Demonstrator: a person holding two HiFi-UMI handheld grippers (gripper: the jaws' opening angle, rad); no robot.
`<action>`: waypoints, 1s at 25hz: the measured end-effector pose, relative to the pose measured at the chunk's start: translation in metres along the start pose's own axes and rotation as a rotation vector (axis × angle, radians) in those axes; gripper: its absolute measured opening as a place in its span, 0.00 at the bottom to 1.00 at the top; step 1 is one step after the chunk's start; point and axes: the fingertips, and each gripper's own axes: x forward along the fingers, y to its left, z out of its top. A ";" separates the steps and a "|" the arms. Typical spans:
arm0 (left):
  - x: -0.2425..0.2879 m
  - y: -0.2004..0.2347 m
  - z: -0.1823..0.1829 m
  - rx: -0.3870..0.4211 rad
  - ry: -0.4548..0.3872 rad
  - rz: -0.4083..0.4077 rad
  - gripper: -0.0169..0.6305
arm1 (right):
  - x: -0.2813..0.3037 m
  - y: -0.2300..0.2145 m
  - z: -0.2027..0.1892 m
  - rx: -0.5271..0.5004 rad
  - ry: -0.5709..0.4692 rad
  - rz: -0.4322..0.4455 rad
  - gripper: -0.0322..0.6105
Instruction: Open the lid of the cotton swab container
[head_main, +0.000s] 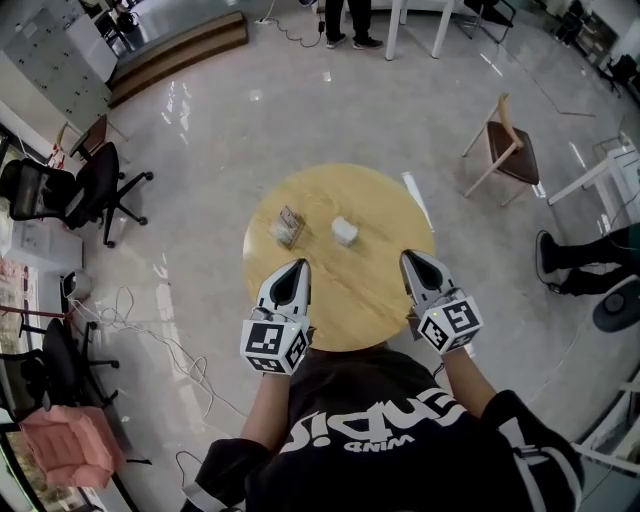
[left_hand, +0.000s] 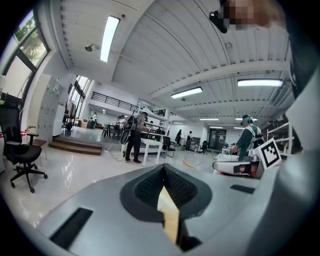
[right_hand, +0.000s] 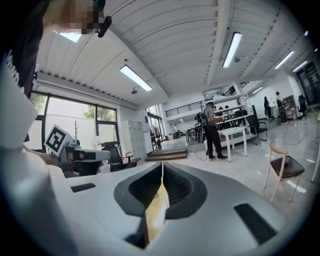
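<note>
Both grippers are empty and fully shut. The left gripper (left_hand: 163, 170) and right gripper (right_hand: 161, 169) each have jaws pressed tip to tip with nothing between them, only a sliver of tabletop wood showing below the seam. They hover over the near edge of the round wooden table (head_main: 350, 300), well apart from each other and short of the items.

Two small items sit mid-table, near each other: a clear box (head_main: 288, 227) with stripy contents on the left and a whitish box (head_main: 345, 231) on the right. My guess is that the clear box is the cotton swab container, but it's too small to confirm. I can't read the lid state. Neither gripper touches either item.

Risks:
- Picking the wrong item, since the two are similar in size and close together.
- Going in with the jaws shut, which would just shove the container across the smooth top.
- The container looks light. Prying the lid without the other gripper pinning the base likely lifts or tips the whole thing and spills the swabs.

Views: only the head view shows the items and the gripper spacing. The gripper views point almost level, over the table. They confirm jaw state but miss both boxes, showing the hall and a wooden chair (right_hand: 282, 167) instead.
</note>
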 end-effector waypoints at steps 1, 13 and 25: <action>0.002 0.002 0.001 -0.001 0.001 -0.006 0.04 | 0.002 0.001 0.001 0.001 -0.003 0.003 0.06; 0.024 0.022 0.008 0.007 0.005 -0.048 0.04 | 0.041 0.009 0.007 -0.019 -0.038 0.054 0.17; 0.038 0.041 0.006 0.006 0.029 -0.048 0.04 | 0.089 0.023 -0.019 -0.070 0.033 0.183 0.56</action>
